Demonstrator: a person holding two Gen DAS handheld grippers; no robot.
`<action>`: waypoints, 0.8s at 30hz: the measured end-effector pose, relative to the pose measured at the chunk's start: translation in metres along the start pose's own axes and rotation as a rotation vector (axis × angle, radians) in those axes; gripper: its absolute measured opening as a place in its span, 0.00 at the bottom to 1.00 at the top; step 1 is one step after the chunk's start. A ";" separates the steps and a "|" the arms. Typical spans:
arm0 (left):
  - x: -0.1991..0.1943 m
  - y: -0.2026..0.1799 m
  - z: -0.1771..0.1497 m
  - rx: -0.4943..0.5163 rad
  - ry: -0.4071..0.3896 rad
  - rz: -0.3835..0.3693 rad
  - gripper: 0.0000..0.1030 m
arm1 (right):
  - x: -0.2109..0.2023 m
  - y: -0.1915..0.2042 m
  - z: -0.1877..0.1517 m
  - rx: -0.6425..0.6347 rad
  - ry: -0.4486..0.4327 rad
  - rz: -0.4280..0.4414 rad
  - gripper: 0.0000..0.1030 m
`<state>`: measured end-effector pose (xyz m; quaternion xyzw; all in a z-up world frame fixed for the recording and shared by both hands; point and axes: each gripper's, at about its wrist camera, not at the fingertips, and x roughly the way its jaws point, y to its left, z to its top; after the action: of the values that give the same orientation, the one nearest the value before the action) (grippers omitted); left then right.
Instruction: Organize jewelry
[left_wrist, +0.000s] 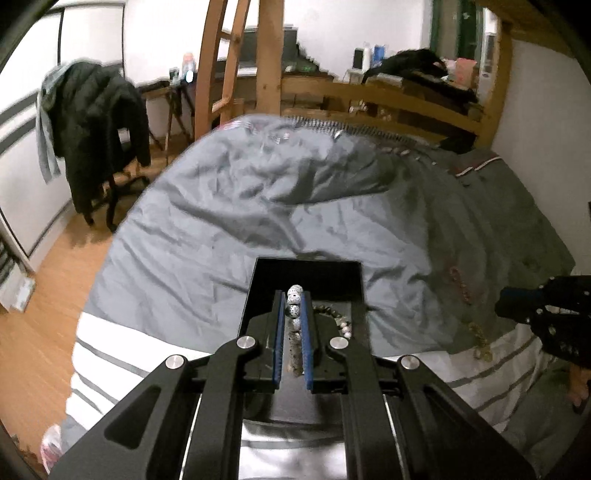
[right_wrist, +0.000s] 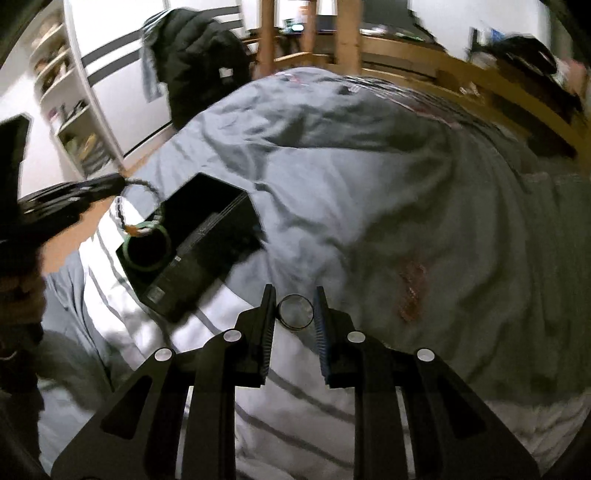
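Left gripper (left_wrist: 293, 314) clamped on bead bracelet (left_wrist: 294, 295), black box (left_wrist: 258, 280) directly below: lower, then release. Right gripper (right_wrist: 294, 308) pinching ring (right_wrist: 295, 311); hold level.

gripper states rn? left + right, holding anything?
Left gripper: shut on the beaded bracelet, held over the black box.
Right gripper: shut on the dark ring, above the bedcover.

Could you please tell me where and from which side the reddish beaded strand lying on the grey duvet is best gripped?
Grip the reddish beaded strand mid-length, coming straight down from above with the tongs closing across it. It lies stretched flat along the grey duvet, so likely only its narrow width fits between them.
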<state>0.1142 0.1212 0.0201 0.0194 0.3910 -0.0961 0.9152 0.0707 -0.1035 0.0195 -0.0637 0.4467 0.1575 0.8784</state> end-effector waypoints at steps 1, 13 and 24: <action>0.010 0.002 0.002 -0.006 0.019 0.002 0.08 | 0.004 0.010 0.005 -0.020 -0.005 -0.008 0.20; 0.032 0.016 0.007 -0.019 0.096 0.036 0.08 | 0.053 0.103 0.032 -0.169 -0.013 0.056 0.20; 0.043 0.032 0.003 -0.076 0.139 0.048 0.08 | 0.078 0.122 0.024 -0.179 0.026 0.075 0.20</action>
<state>0.1513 0.1458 -0.0099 0.0005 0.4562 -0.0578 0.8880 0.0918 0.0346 -0.0255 -0.1272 0.4442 0.2286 0.8569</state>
